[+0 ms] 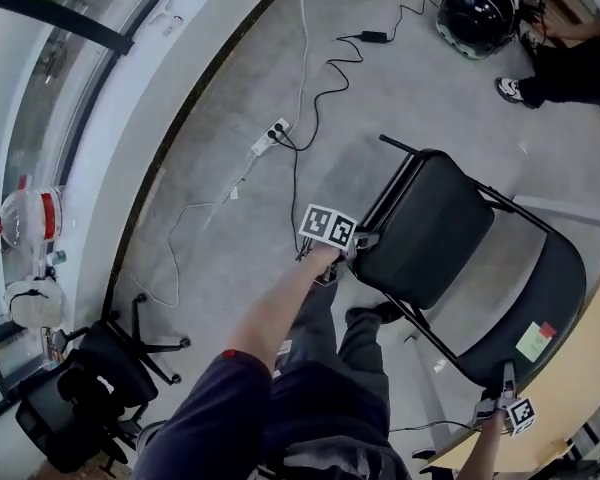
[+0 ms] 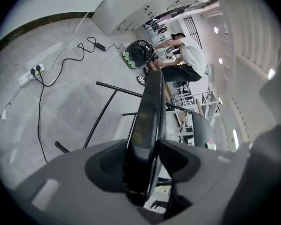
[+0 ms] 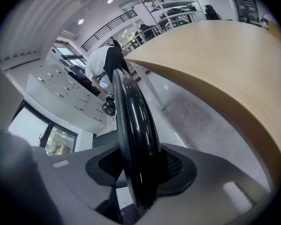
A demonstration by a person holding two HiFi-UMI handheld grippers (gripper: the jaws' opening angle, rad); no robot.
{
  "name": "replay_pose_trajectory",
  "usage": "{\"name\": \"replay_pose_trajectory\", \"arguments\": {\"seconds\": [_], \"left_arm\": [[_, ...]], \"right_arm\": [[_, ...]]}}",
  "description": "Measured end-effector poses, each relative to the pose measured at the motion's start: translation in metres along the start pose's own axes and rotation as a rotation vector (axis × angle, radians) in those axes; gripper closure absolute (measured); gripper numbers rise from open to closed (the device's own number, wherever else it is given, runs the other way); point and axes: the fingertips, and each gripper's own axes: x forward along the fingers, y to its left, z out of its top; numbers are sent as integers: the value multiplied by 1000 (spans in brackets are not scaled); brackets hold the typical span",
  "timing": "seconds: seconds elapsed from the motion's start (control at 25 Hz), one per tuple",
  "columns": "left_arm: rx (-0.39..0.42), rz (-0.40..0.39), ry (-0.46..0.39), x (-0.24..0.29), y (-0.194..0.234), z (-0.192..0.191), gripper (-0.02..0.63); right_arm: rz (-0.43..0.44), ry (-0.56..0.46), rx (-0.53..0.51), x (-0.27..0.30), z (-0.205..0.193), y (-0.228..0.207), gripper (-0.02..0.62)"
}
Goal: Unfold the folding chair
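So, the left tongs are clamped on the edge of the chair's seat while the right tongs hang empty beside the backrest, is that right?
Not quite: the right tongs are not empty. The right gripper view shows them closed on the edge of the black backrest. The left tongs are indeed clamped on the edge of the seat.

Head view bright, even daylight from window at left; faint soft shadow of folding chair on floor. Gripper views heavy fisheye, black corners (near foreground blurred); ceiling lights flare slightly in left one.
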Motion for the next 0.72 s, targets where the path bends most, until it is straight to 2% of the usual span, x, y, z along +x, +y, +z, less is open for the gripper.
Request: {"name": "replay_pose_trajectory", "arguments": {"seconds": [0.12, 0.32, 0.52, 0.72], "left_arm": [[-37, 5, -33, -18, 25, 4, 400], [-88, -21, -75, -29, 45, 11, 399], [-115, -27, -72, -32, 62, 18, 396], [-132, -27, -78, -45, 93, 23, 394]], "right_arm": [[29, 24, 7, 10, -16, 20, 417], [20, 30, -5, 10, -22, 36, 419], [108, 62, 35, 17, -32, 58, 422], [172, 142, 14, 23, -59, 92, 434]]}}
